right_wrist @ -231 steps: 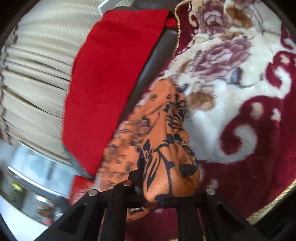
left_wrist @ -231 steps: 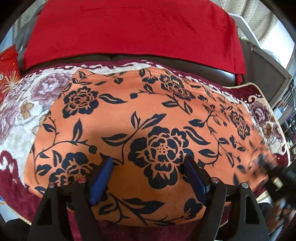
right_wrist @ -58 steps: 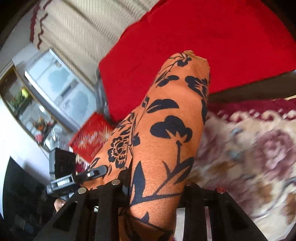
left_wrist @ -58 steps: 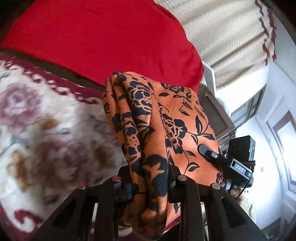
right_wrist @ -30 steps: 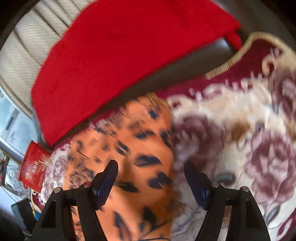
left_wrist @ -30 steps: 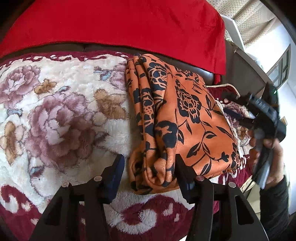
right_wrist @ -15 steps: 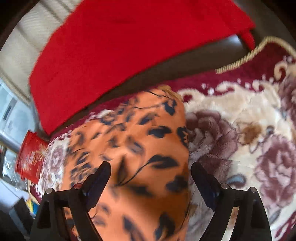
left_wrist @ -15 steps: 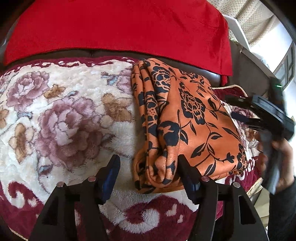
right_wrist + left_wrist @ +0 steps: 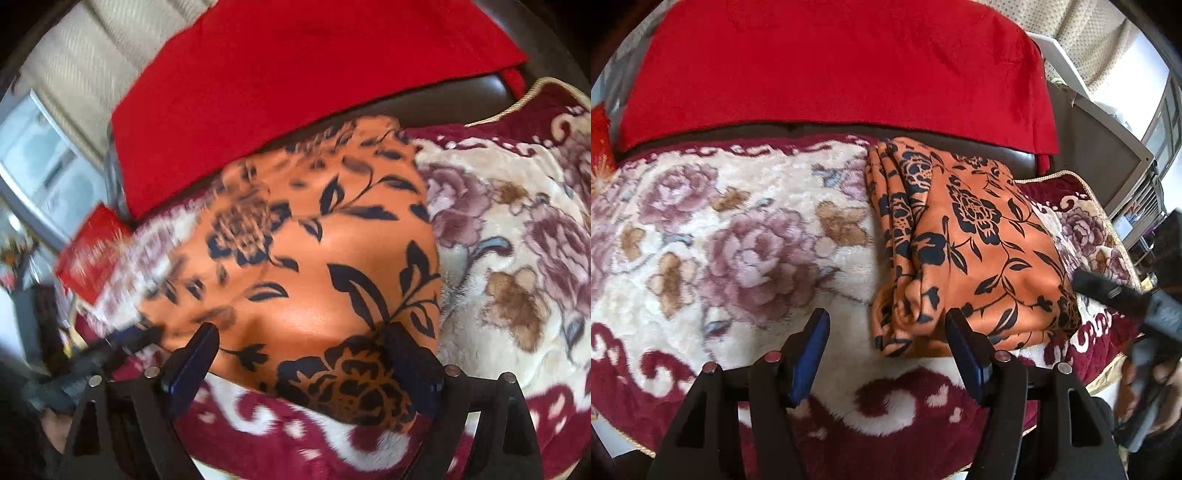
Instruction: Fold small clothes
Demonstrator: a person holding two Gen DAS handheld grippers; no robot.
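Note:
An orange garment with black flowers lies folded into a thick stack on the floral blanket. My left gripper is open and empty, just short of the stack's near left corner. In the right wrist view the same garment lies ahead. My right gripper is open and empty, its fingers straddling the near edge of the stack. The right gripper also shows blurred at the right of the left wrist view.
A red cloth covers the dark sofa back behind the blanket. A red packet lies at the left in the right wrist view. Curtains and a window are beyond. The blanket's gold-trimmed edge is at the right.
Both grippers held the folded garment in the air, then laid it down on the blanket and opened. Since half a second ago both have drawn back slightly from it.

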